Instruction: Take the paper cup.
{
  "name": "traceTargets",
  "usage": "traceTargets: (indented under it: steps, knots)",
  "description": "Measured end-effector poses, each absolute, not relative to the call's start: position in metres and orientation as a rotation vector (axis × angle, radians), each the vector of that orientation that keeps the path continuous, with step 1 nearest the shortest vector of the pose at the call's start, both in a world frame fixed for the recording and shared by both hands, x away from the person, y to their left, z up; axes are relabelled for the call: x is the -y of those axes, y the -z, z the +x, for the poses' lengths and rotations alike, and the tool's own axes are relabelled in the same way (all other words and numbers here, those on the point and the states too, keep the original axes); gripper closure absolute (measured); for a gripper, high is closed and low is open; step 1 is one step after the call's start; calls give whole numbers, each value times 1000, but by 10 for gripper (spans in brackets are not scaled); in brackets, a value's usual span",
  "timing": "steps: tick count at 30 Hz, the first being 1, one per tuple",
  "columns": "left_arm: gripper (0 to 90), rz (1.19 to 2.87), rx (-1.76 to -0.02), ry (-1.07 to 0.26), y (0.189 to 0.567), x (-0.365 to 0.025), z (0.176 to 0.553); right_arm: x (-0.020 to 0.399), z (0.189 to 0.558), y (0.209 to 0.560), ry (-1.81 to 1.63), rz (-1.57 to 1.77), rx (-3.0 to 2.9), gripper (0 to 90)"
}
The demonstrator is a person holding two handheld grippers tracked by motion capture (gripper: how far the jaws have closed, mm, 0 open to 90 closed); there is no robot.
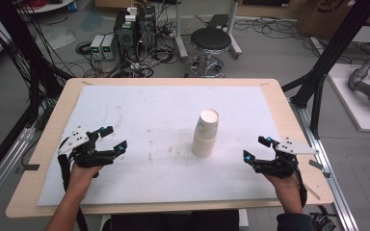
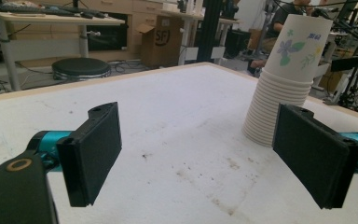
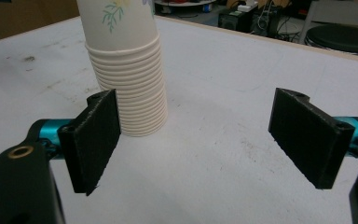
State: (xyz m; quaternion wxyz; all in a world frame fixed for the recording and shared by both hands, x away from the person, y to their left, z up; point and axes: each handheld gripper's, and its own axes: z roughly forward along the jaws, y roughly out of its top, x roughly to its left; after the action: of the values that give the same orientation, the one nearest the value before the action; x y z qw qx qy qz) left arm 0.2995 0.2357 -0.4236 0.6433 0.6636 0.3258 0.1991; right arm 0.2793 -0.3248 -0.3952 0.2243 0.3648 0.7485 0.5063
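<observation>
Paper cups (image 1: 205, 133) stand nested in one upright stack on the white surface (image 1: 139, 115). Left tongs (image 1: 113, 138) hover well to the stack's left, jaws wide and empty; right tongs (image 1: 254, 148) sit nearer on its right, equally spread, gripping nothing.

left hand-held gripper (image 1: 113, 137): black frame, teal blocks at the base of each jaw, grey three-cornered plate with small holes on top
right hand-held gripper (image 1: 257, 147): same black build, teal blocks, grey plate
pads (image 2: 93, 151): flat black rectangles with a rough foam-like face (a screw hole sits at the top corner)
pivot: brass-coloured ring in the black arm, low left in both gripper views
cable: black, along each forearm
sleeve (image 1: 294, 222): dark, at the right wrist
</observation>
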Motion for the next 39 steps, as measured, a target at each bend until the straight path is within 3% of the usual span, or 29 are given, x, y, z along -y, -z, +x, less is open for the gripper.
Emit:
traceTargets:
  steps: [22,33,39]
  knots:
    - [157,1534,-701,-390,420,-224,297,322,274,392,-1401,1009,-2090,170]
    - [156,1538,-625,-358,393,-209,302,319,281,393,-1383,1033,-2144,172]
    - [156,1579,-562,-275,376,-188,311,319,280,395,-1367,1014,-2161,172]
